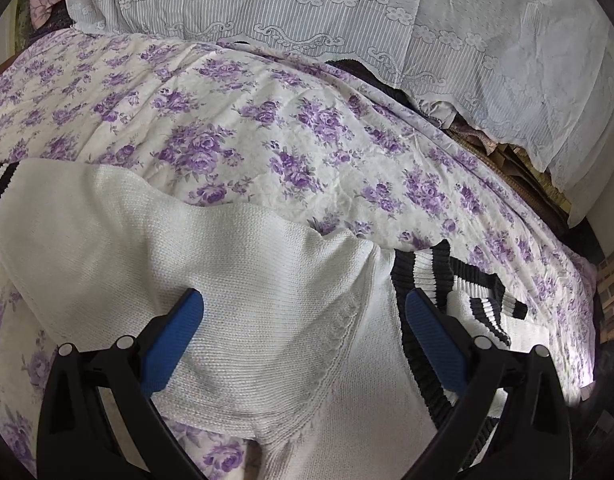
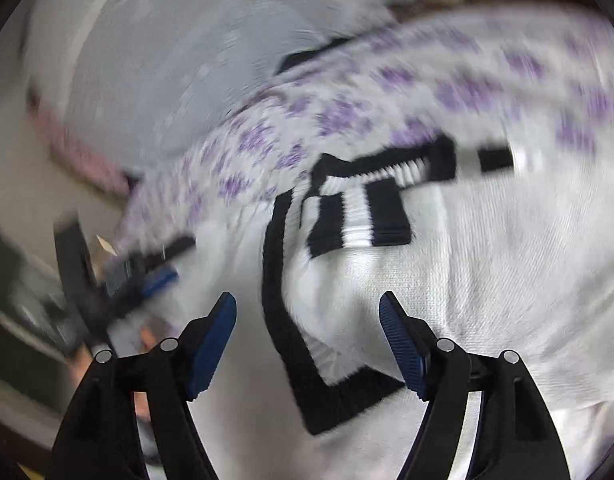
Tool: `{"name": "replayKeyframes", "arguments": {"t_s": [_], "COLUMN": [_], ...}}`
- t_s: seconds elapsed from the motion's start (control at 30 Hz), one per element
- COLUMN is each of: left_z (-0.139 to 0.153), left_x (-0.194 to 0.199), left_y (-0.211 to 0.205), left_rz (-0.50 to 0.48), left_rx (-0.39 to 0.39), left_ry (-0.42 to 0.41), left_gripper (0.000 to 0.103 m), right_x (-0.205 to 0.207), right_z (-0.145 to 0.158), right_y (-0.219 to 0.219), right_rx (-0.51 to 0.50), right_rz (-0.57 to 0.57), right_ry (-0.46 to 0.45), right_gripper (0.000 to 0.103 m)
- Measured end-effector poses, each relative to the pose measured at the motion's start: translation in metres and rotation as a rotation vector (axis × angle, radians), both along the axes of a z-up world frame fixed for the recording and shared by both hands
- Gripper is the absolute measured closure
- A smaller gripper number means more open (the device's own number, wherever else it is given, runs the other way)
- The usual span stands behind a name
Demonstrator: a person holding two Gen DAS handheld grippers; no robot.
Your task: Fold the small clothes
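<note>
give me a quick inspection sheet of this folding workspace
surface: bed with purple floral bedspread, lightly creased
job's things: white knit sweater with black striped trim, one sleeve laid across the body
clutter: nothing seen on the bedspread
grippers: left gripper open above the sweater; right gripper open over the black edge, nothing between its fingers
cables: nothing seen
surroundings: white lace cover draped behind the bed; right wrist view blurred

A bed [image 1: 107,92] with a purple-flowered quilt [image 1: 267,128] filled the frame; a white knit sweater [image 1: 247,320] lay directly on it, lower centre.
</note>
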State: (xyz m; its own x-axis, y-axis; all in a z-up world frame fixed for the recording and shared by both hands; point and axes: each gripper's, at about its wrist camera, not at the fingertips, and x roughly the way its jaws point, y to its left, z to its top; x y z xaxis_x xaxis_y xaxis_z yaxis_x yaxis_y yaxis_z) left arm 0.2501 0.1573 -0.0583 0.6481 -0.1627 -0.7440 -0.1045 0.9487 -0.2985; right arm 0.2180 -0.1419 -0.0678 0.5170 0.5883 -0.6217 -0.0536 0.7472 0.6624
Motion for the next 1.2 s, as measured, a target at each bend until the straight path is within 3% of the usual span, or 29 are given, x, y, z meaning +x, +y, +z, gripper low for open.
{"name": "replayKeyframes", "arguments": {"t_s": [0.1, 0.17, 0.2, 0.33, 0.43, 0.6, 0.73, 0.93, 1.03, 1.1, 1.2], "left_z": [0.001, 0.001, 0.002, 0.008, 0.008, 0.0, 0.01, 0.016, -0.006, -0.032, -0.041], "left_x": [0.0, 0.0, 0.0, 0.001, 0.001, 0.004, -0.001, -0.013, -0.01, -0.002, -0.004], "left_y": [-0.001, 0.0, 0.002, 0.013, 0.031, 0.042, 0.023, -0.041, -0.069, -0.081, -0.094], "left_rz": [-0.002, -0.001, 0.001, 0.029, 0.084, 0.082, 0.035, -0.264, -0.347, -0.326, -0.327], "left_rx": [0.01, 0.011, 0.01, 0.013, -0.036, -0.143, -0.093, -0.111, -0.043, 0.091, 0.222], "left_ry": [-0.003, -0.006, -0.007, -0.023, -0.019, 0.019, -0.007, -0.021, 0.05, 0.124, 0.104], "left_gripper": [0.005, 0.005, 0.005, 0.004, 0.004, 0.004, 0.004, 0.004, 0.004, 0.004, 0.004], "right_x": [0.02, 0.028, 0.03, 0.02, 0.012, 0.0, -0.013, -0.011, -0.008, -0.005, -0.009], "right_z": [-0.007, -0.005, 0.002, 0.02, 0.022, 0.017, 0.01, -0.01, -0.024, -0.04, -0.048], "right_y": [0.001, 0.008, 0.021, 0.093, 0.103, 0.043, -0.012, -0.088, -0.113, -0.128, -0.138], "right_rx": [0.062, 0.035, -0.004, -0.067, -0.135, -0.098, -0.16, -0.023, -0.053, -0.044, 0.008], "right_rz": [-0.056, -0.097, -0.082, 0.252, 0.314, 0.169, 0.02, -0.138, -0.225, -0.256, -0.248], "right_ry": [0.036, 0.019, -0.031, -0.158, -0.205, -0.161, -0.152, -0.091, -0.07, -0.065, -0.1], "right_gripper": [0.029, 0.028, 0.028, 0.027, 0.027, 0.027, 0.027, 0.027, 0.028, 0.031, 0.038]}}
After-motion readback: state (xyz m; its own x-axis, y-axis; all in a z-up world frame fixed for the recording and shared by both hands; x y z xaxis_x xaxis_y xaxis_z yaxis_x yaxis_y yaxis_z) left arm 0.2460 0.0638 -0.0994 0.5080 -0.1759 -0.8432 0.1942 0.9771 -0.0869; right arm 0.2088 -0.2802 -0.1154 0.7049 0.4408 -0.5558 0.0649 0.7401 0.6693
